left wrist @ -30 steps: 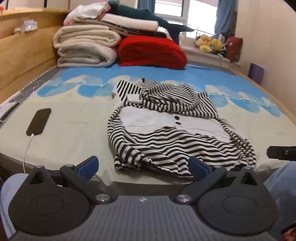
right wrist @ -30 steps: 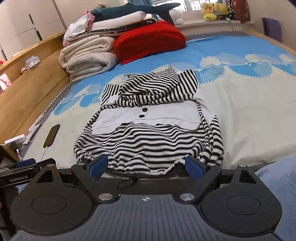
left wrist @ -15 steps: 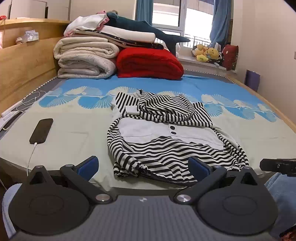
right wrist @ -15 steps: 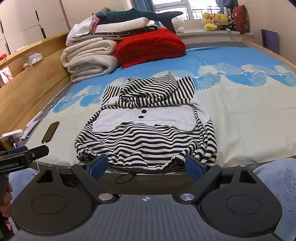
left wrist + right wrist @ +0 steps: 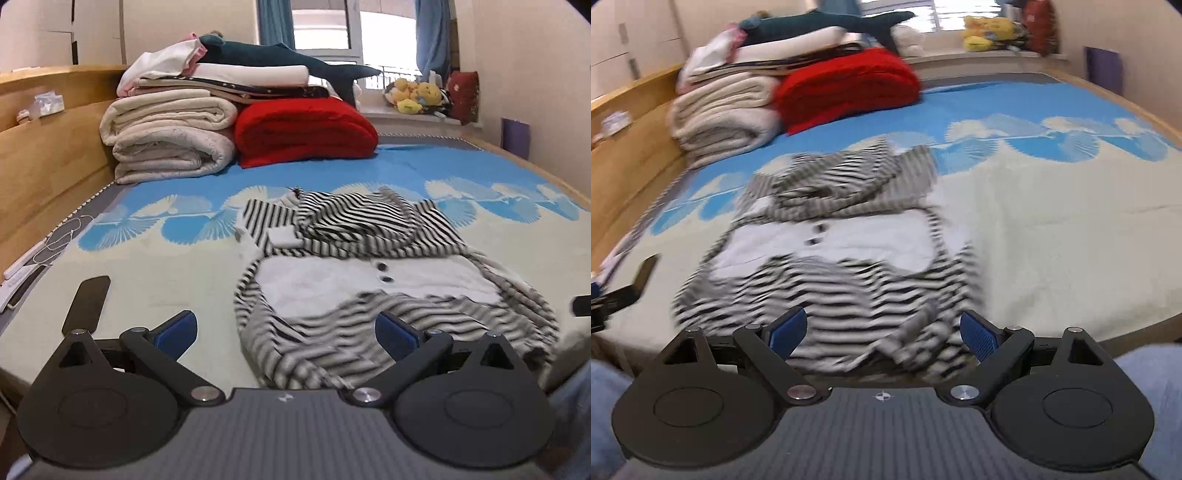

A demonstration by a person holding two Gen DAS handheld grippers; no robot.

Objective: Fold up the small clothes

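A small black-and-white striped hooded top [image 5: 373, 280] with a white chest panel and two dark buttons lies spread on the bed, hood away from me; it also shows in the right wrist view [image 5: 842, 254]. My left gripper [image 5: 286, 332] is open and empty just above the garment's near left hem. My right gripper [image 5: 882, 332] is open and empty over the near right hem, above a bunched sleeve [image 5: 923, 332]. Both views are motion-blurred.
A dark phone [image 5: 86, 302] on a white cable lies left of the garment. Folded cream blankets [image 5: 170, 144], a red blanket [image 5: 303, 133] and a shark plush [image 5: 288, 62] are stacked at the bed's far end. A wooden bed side [image 5: 44, 162] runs along the left. My knees show at the near edge.
Both grippers have moved forward and lower towards the garment's near hem. Their jaws stay open. The garment has not moved.
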